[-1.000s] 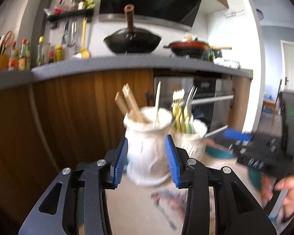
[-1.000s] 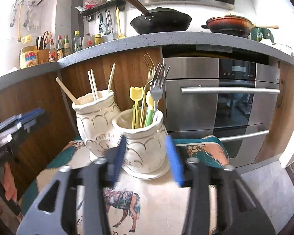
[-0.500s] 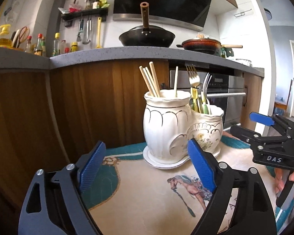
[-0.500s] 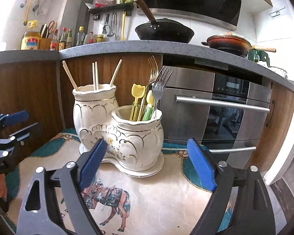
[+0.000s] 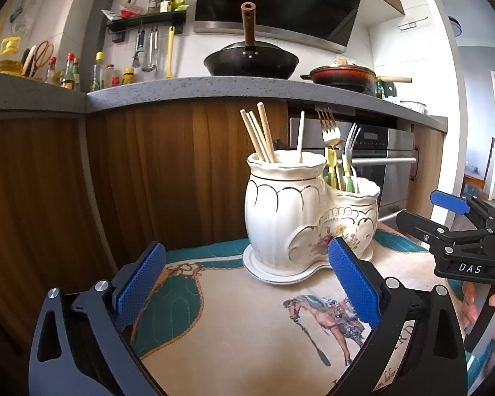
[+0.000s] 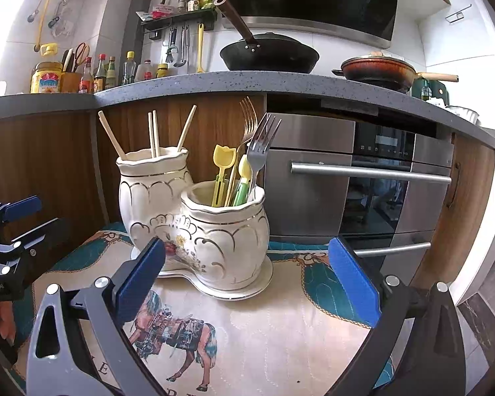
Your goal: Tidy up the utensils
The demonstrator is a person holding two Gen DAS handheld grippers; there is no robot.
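A white ceramic double utensil holder [image 5: 300, 221] [image 6: 194, 224] stands on a small table with a horse-print cloth [image 5: 254, 326] [image 6: 274, 333]. Its taller pot holds wooden chopsticks [image 5: 259, 135] [image 6: 153, 133]. Its lower pot holds metal forks [image 5: 328, 128] [image 6: 262, 140] and yellow-green plastic utensils [image 6: 222, 171]. My left gripper [image 5: 247, 283] is open and empty, in front of the holder. My right gripper [image 6: 246, 283] is open and empty, also just in front of it. Each gripper shows at the edge of the other's view.
Behind the table stand wooden cabinets [image 6: 39, 165] and a steel oven [image 6: 363, 178] under a grey counter [image 6: 214, 82]. A black wok [image 6: 269, 54] and a red pan [image 6: 378, 71] sit on it. Bottles [image 6: 92, 74] line the left.
Both grippers have opened wide and pulled back from the holder. The left one was closed around the taller pot a second ago. The holder stays put.
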